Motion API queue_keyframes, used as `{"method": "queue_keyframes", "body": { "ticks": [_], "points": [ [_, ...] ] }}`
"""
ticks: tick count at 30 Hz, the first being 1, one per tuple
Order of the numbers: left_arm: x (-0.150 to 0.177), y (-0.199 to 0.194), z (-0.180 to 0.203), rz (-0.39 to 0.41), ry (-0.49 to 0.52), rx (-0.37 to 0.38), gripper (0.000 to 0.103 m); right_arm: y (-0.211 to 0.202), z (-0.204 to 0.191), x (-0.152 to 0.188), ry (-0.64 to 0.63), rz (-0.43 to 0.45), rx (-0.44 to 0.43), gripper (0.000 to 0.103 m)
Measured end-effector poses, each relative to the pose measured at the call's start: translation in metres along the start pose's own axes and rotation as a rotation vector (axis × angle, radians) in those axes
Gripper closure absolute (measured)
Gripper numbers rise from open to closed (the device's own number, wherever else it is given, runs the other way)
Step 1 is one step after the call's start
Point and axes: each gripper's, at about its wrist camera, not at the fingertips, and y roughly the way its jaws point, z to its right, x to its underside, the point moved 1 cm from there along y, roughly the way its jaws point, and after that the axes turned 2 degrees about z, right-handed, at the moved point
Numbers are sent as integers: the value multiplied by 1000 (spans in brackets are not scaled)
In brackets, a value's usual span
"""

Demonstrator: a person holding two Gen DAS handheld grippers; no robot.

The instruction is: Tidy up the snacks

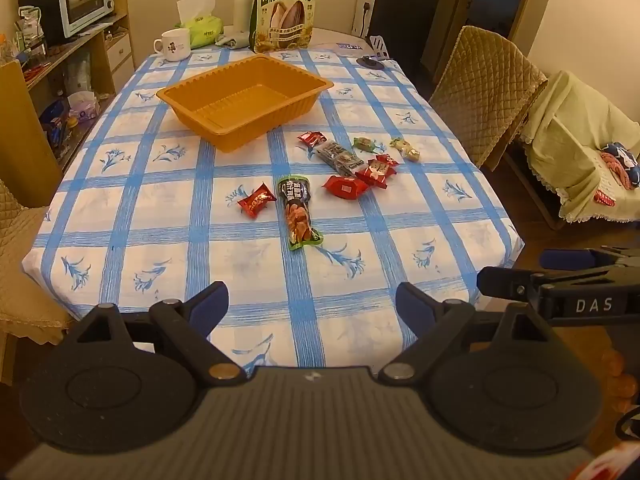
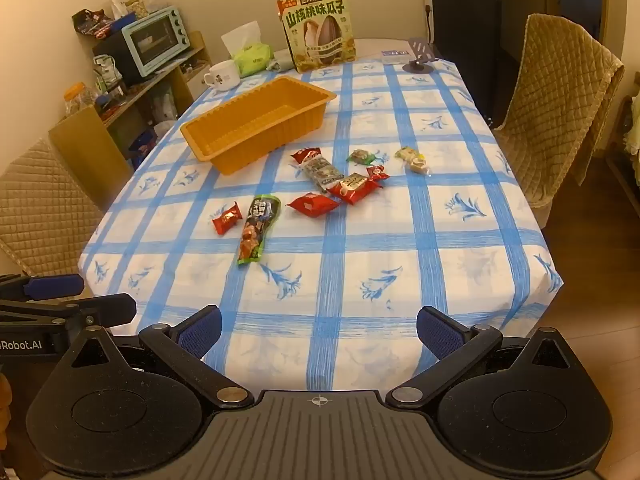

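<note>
Left gripper (image 1: 312, 304) and right gripper (image 2: 319, 330): both spread wide, empty, hovering over the near table edge.
Snacks lie loose mid-table, the long green packet (image 1: 298, 212) nearest, red packets (image 1: 345, 187) just beyond; the orange tray (image 1: 245, 98), empty, sits behind them, likely the destination. Sunflower-seed bag (image 1: 285, 12) and mug (image 1: 174, 45) stand well back; nothing blocks the reach.

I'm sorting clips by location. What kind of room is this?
Likely a home dining room: a table under a blue-checked floral tablecloth, chairs with quilted tan covers, and a pale blue countertop toaster oven on a cluttered wooden shelf.
</note>
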Motion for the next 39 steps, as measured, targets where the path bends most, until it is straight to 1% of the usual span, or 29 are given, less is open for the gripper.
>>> {"method": "queue_keyframes", "body": {
  "ticks": [19, 23, 30, 39],
  "points": [
    [0, 0, 0, -1, -5, 4, 13, 5, -5, -5, -4, 1, 3, 0],
    [0, 0, 0, 1, -5, 2, 13, 3, -1, -4, -6, 0, 2, 0],
    [-1, 0, -7, 1, -11, 0, 13, 11, -12, -7, -9, -2, 2, 0],
    [-1, -1, -8, 1, -12, 3, 13, 12, -13, -7, -11, -4, 4, 0]
  ]
}}
